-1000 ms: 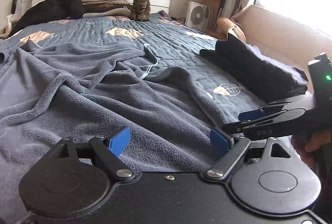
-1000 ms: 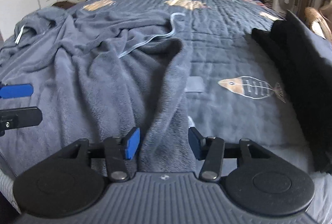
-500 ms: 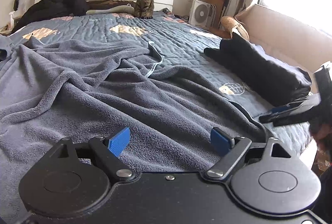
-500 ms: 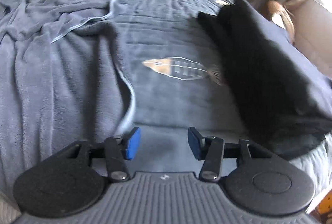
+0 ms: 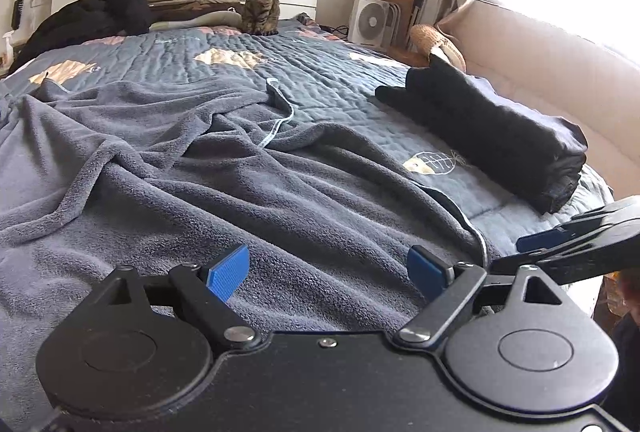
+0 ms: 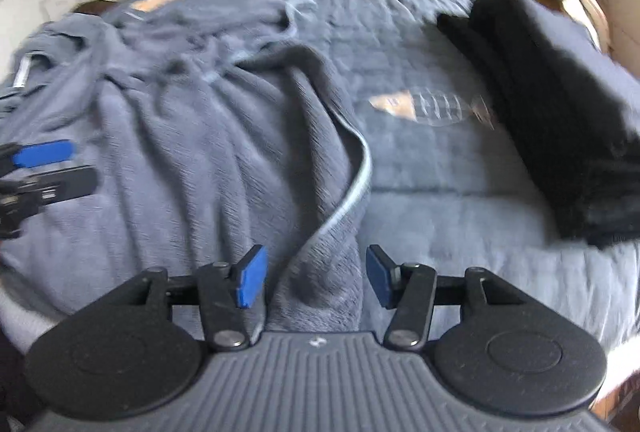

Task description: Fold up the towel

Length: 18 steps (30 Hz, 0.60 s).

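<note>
A big grey fleece towel (image 5: 200,192) lies crumpled across the near half of the bed. My left gripper (image 5: 327,272) hovers just above its near part, jaws wide open with nothing between them. My right gripper (image 6: 314,276) is at the towel's right border, where the pale trimmed edge (image 6: 352,192) curves down. Its jaws are opening; a ridge of towel (image 6: 320,284) lies between the blue pads with a gap on each side. Each gripper shows in the other's view: the right gripper (image 5: 540,244) at the lower right, the left gripper (image 6: 44,168) at the left.
The towel lies on a blue quilt (image 5: 340,80) with fish prints. A folded dark cloth (image 5: 500,136) rests along the bed's right side. A tabby cat (image 5: 262,2) sits at the headboard beside a black clothes pile (image 5: 100,16). A white fan (image 5: 370,20) stands beyond.
My right gripper swung out to the right over bare quilt, then came back over the towel's trimmed edge, which now lies between its jaws. The left gripper stayed put.
</note>
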Each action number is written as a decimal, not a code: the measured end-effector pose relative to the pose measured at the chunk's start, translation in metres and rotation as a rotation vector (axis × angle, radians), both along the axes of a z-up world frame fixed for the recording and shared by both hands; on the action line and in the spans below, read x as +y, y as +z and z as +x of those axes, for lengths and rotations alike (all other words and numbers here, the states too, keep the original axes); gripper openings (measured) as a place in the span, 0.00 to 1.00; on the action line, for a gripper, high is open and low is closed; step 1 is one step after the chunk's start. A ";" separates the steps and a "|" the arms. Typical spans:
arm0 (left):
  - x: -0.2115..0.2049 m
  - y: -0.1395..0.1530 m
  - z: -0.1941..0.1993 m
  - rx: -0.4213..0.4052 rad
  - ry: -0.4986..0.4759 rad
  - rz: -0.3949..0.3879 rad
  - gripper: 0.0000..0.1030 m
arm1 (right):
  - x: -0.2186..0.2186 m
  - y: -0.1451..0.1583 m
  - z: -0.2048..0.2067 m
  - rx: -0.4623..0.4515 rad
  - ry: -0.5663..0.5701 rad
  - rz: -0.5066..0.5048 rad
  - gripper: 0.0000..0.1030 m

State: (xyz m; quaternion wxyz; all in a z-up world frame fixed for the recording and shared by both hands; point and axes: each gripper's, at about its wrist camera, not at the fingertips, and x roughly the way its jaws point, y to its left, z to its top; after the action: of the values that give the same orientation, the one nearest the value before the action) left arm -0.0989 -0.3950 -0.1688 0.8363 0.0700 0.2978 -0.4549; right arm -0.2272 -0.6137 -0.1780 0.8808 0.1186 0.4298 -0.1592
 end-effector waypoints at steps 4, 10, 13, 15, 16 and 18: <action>0.000 -0.001 -0.001 0.002 -0.005 0.000 0.84 | 0.005 -0.009 0.002 0.014 -0.035 -0.003 0.52; -0.002 -0.002 -0.001 0.009 -0.013 0.005 0.84 | -0.001 -0.011 -0.003 0.074 -0.050 -0.129 0.49; -0.003 -0.002 -0.002 0.013 -0.017 0.007 0.84 | -0.022 -0.004 -0.017 0.083 -0.115 -0.156 0.49; -0.004 -0.002 -0.002 0.015 -0.020 0.009 0.84 | -0.035 0.003 -0.027 0.069 -0.149 -0.150 0.49; -0.004 -0.002 -0.002 0.017 -0.021 0.010 0.84 | -0.038 0.008 -0.031 0.054 -0.154 -0.140 0.49; -0.005 -0.002 -0.002 0.019 -0.024 0.012 0.84 | -0.039 0.017 -0.038 0.030 -0.155 -0.132 0.49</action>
State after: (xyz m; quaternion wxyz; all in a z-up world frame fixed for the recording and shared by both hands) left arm -0.1009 -0.3999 -0.1711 0.8276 0.0740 0.3076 -0.4637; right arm -0.2653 -0.6531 -0.1613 0.8652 0.0910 0.4211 -0.2567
